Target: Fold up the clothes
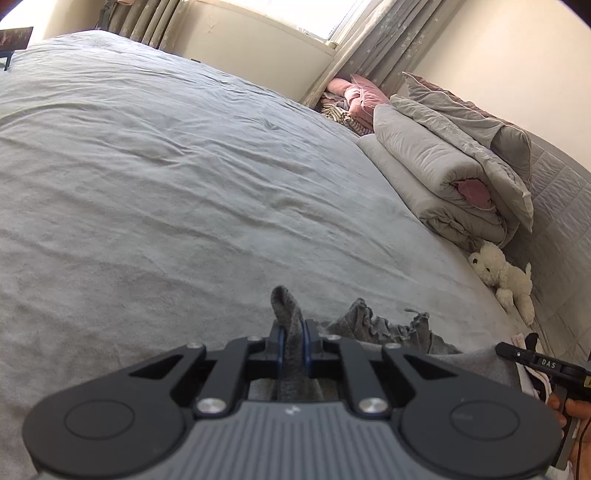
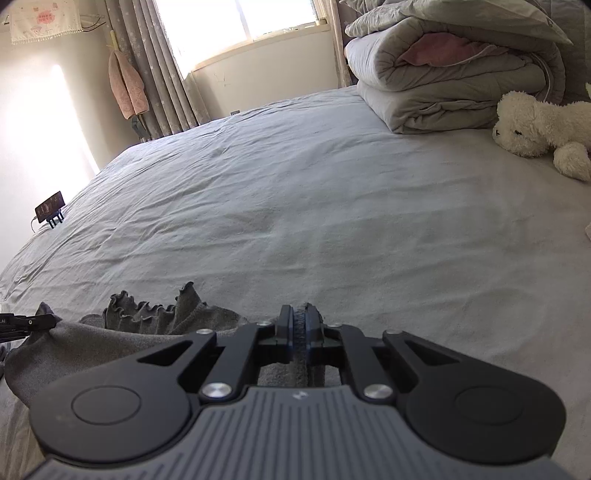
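Left tool (image 1: 291, 341): closed on a fold of the grey garment (image 1: 406, 334); a peak of cloth stands up between its fingers.
Right tool (image 2: 303, 325): closed on another edge of the same garment (image 2: 110, 343); dark cloth fills the gap between its fingers.
Garment: grey, with a ruffled hem (image 2: 147, 308); it hangs stretched between the two tools, low over the near edge of the bed (image 1: 184, 184).
Bed: grey wrinkled sheet, bare in the middle.
Quilts (image 1: 436, 166): folded and stacked at the head of the bed.
Plush toy (image 2: 539, 125): white, it lies just beside the quilts.
Hand (image 1: 572, 410): it holds the right tool; seen at the edge of the left view.
Window (image 2: 236, 18): bright, with curtains.
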### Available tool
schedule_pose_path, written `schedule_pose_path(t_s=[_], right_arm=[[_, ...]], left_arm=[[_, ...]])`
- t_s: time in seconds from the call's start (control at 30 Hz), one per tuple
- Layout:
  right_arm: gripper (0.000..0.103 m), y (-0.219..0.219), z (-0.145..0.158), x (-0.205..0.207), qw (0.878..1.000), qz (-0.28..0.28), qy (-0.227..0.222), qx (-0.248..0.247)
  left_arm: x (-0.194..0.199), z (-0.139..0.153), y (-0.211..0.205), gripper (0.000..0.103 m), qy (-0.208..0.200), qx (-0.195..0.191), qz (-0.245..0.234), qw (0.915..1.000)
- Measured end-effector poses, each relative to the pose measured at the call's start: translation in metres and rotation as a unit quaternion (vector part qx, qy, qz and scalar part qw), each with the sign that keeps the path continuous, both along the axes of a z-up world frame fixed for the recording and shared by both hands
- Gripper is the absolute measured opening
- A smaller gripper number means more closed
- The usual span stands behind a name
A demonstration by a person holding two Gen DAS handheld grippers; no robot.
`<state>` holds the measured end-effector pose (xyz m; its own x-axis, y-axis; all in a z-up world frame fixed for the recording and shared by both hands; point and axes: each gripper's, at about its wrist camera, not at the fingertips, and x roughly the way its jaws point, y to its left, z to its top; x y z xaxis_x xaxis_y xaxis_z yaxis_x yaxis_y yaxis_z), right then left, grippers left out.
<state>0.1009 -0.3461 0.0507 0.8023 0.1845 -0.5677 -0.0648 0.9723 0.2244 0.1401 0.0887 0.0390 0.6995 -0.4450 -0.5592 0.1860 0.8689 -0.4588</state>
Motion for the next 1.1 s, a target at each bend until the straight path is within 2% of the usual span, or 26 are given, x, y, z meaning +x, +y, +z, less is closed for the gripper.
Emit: schedule_pose_path(t_s=[0.17, 0.33, 0.4, 0.47, 0.5, 0.57, 0.7, 0.77, 0.8, 0.9, 1.0, 1.1], right_arm=[[0.006, 0.008, 0.009, 0.014, 0.999, -0.032, -0.03, -0.027], [0.006, 0.015, -0.013, 0.042, 0.998, -0.048, 0.001, -0.049], [0.006, 0.016, -0.023, 0.046, 0.997, -0.057, 0.013, -0.059], [0.006, 0.015, -0.028, 0.046, 0.996, -0.069, 0.015, -0.058], [0.006, 0.016, -0.029, 0.046, 0.995, -0.074, 0.015, -0.059], [0.006, 0.017, -0.03, 0.044, 0.995, -0.08, 0.014, -0.06], [0.008, 0.019, -0.026, 0.042, 0.995, -0.079, 0.023, -0.057], [0.013, 0.019, -0.022, 0.041, 0.995, -0.081, 0.024, -0.056], [0.017, 0.018, -0.017, 0.038, 0.995, -0.085, 0.021, -0.056], [0.017, 0.025, 0.0, 0.023, 0.995, -0.076, 0.008, -0.063], [0.017, 0.04, 0.012, 0.002, 0.997, -0.042, -0.003, -0.065], [0.017, 0.061, 0.011, -0.018, 0.999, 0.004, 0.006, -0.046]], left_arm=[[0.007, 0.012, -0.003, 0.009, -0.043, 0.024, 0.026, 0.9984], [0.022, 0.001, -0.014, 0.009, -0.033, 0.062, 0.025, 0.9972], [0.021, 0.0, -0.008, 0.012, -0.027, 0.054, 0.038, 0.9974], [0.021, 0.0, -0.001, 0.021, -0.02, 0.046, 0.052, 0.9974], [0.021, -0.001, 0.002, 0.023, -0.016, 0.042, 0.059, 0.9973], [0.02, -0.001, 0.008, 0.042, -0.009, 0.034, 0.072, 0.9968], [0.016, 0.0, 0.021, 0.049, 0.003, 0.014, 0.095, 0.9953], [0.006, 0.003, 0.027, 0.057, 0.013, -0.003, 0.098, 0.9951], [0.0, 0.004, 0.03, 0.057, 0.017, -0.01, 0.097, 0.995], [-0.018, 0.007, 0.036, 0.056, 0.034, -0.034, 0.086, 0.9951], [-0.036, 0.009, 0.039, 0.043, 0.058, -0.057, 0.048, 0.9955], [-0.043, 0.012, 0.039, 0.042, 0.04, -0.053, 0.026, 0.9975]])
